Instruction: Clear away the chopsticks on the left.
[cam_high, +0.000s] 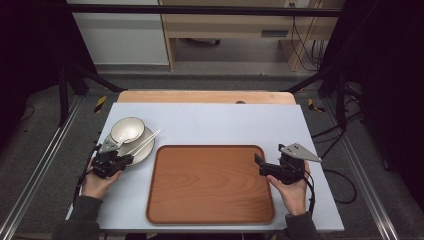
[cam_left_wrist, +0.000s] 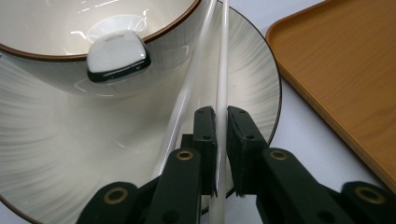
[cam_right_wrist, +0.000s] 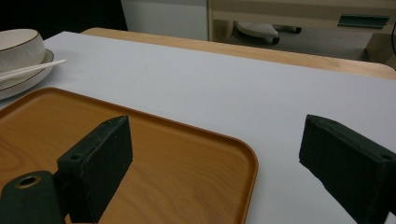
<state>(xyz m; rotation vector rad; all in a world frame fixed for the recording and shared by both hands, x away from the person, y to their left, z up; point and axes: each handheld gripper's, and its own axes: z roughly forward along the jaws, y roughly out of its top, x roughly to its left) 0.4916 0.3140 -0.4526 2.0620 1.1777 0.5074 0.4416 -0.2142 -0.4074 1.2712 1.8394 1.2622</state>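
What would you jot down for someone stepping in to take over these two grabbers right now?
Left gripper: shut on one white chopstick; the second chopstick lies loose beside it.
Both chopsticks rest across the plate, which carries the bowl with a spoon in it, left of the wooden tray.
Right gripper: open, holding nothing, at the tray's right edge.
Done: one chopstick gripped.
Left: probably lifting it and moving the tableware onto the tray, which has nothing on it yet.
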